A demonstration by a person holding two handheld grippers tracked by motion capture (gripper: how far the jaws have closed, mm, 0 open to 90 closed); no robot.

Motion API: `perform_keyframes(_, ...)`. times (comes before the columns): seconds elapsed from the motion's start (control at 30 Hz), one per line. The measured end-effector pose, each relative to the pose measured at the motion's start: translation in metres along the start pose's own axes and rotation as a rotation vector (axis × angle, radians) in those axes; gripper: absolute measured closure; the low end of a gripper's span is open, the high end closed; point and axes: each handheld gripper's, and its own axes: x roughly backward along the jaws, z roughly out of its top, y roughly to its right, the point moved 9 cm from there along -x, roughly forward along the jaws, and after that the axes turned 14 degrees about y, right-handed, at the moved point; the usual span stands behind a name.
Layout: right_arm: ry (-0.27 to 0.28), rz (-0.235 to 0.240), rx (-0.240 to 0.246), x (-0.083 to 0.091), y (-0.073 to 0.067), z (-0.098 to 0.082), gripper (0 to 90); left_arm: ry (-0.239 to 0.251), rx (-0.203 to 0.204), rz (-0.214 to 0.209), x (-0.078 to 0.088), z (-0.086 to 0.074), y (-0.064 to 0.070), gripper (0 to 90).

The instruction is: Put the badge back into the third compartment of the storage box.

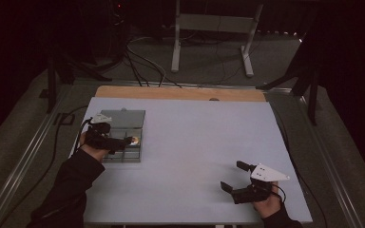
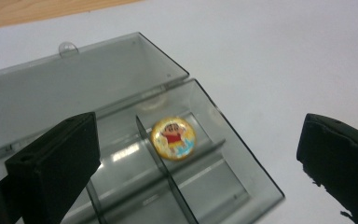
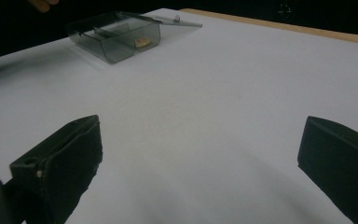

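Left gripper [image 1: 132,141]: we log its fingers [image 2: 51,163] spread wide apart, gripping nothing, poised over the open box. Between them, in the left gripper view, we see a round yellow badge [image 2: 173,138] with a cartoon figure in a red top, lying flat in the box's far compartment on the side toward the open tabletop, just beside a divider.

Smoky clear plastic box [image 1: 135,154]: we list it near the left edge of the tabletop, split by dividers into compartments, its lid [image 2: 74,84] swung fully back and lying flat on the far side, with a small rounded tab at the lid's edge.

Right gripper [image 1: 232,176]: we note its fingers [image 3: 56,163] likewise wide apart and empty, low over bare surface near the right front corner, well apart from the box; a grey three-cornered plate rides on top.

Tabletop [image 1: 195,142]: pale grey-white, with a wooden strip along its far edge
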Motion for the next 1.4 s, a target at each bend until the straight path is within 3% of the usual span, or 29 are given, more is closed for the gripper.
perform_keyframes(0.23, 0.0, 0.002, 0.001, -0.001, 0.0, 0.0, 0.0, 0.026, 0.002, 0.001, 0.018, -0.007, 0.002, 0.0)
perform_keyframes(0.47, -0.008, -0.002, 0.001, 0.0, 0.0, -0.002, 0.0, 0.065, 0.007, -0.028, 0.038, -0.022, 0.012, 0.0)
perform_keyframes(0.87, -0.009, -0.003, -0.002, 0.0, 0.0, -0.002, 0.0, 0.103, 0.006, -0.013, 0.048, -0.052, 0.025, 0.0)
perform_keyframes(1.03, -0.01, -0.003, -0.005, 0.0, 0.0, -0.002, 0.0, 0.097, 0.008, -0.031, 0.051, -0.067, 0.03, 0.0)
perform_keyframes(1.2, -0.018, 0.001, -0.002, 0.0, -0.001, -0.003, 0.0, 0.123, 0.02, -0.044, 0.053, -0.078, 0.032, 0.0)
perform_keyframes(1.27, -0.019, 0.003, -0.002, 0.0, -0.002, -0.003, 0.0, 0.139, -0.016, -0.054, 0.053, -0.086, 0.034, 0.0)
perform_keyframes(1.4, -0.021, 0.006, -0.006, 0.0, -0.001, -0.004, 0.0, 0.116, -0.075, -0.109, 0.051, -0.097, 0.042, 0.0)
